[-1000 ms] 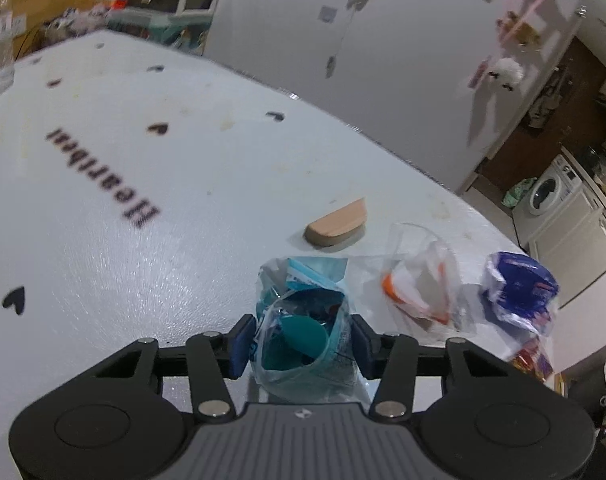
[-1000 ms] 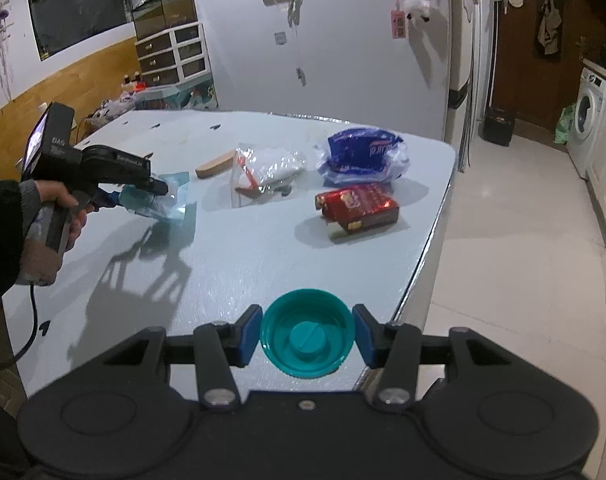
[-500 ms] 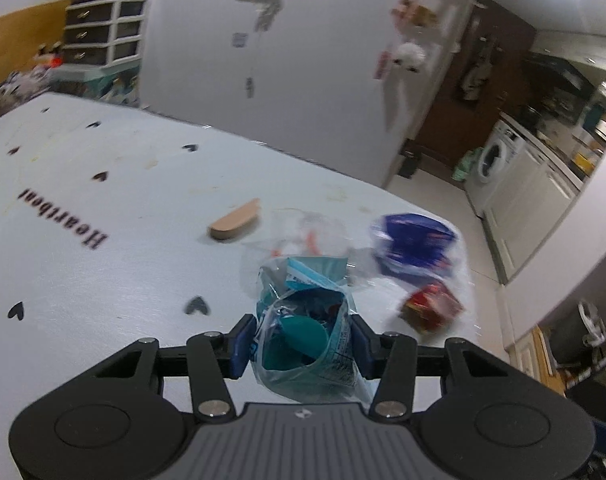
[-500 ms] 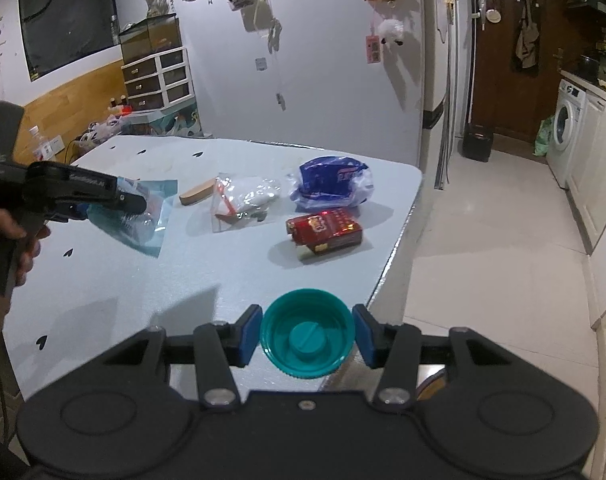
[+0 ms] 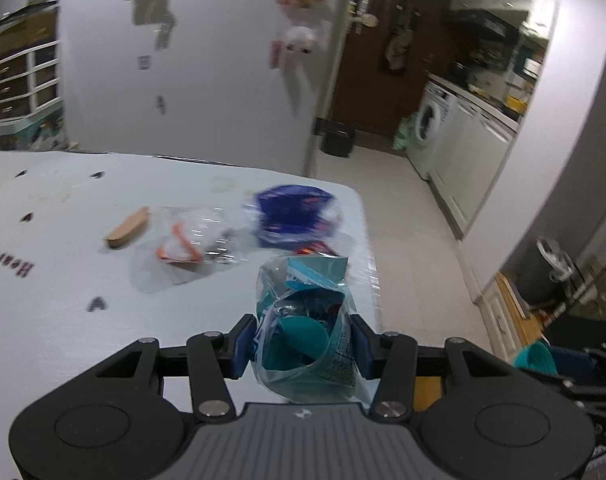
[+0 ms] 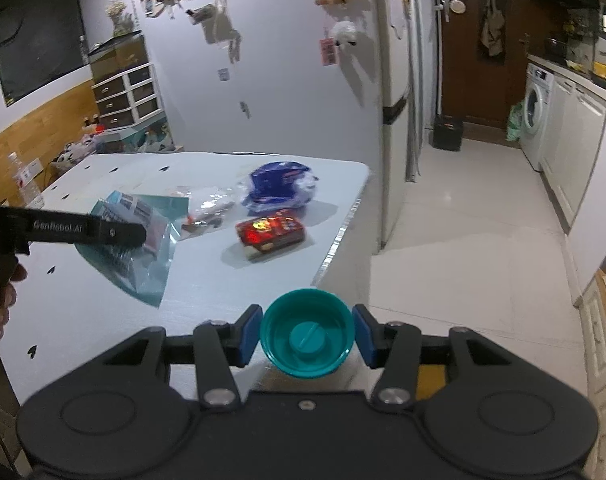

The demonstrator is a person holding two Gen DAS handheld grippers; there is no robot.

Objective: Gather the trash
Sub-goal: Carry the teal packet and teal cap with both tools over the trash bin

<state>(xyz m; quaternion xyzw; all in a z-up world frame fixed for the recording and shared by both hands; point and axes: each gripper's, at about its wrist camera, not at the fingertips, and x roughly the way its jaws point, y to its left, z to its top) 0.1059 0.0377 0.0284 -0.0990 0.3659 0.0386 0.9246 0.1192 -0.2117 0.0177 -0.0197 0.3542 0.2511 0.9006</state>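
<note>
Left gripper: blue pads pressed in on both sides of a teal plastic bag, held clear above the table; bag crumpled, mouth facing the camera (contents blurred, something teal inside). Same left gripper seen side-on from the right wrist view, clamped on the bag over the table's near-left part.

Right gripper: closed on a teal cup-shaped lid, open side toward the camera, round knob in the middle; held just past the table's near edge, above the floor. Teal rim also visible at lower right of the left wrist view.

On the table, beyond the grippers:
- red packet, lying flat near the right edge;
- blue-and-white wrapper, just behind the red packet;
- clear bag with orange strip, left of the blue wrapper;
- tan wooden piece, just left of the clear bag.

Black heart marks printed on the tabletop.

Further out: washing machine against the right wall.
</note>
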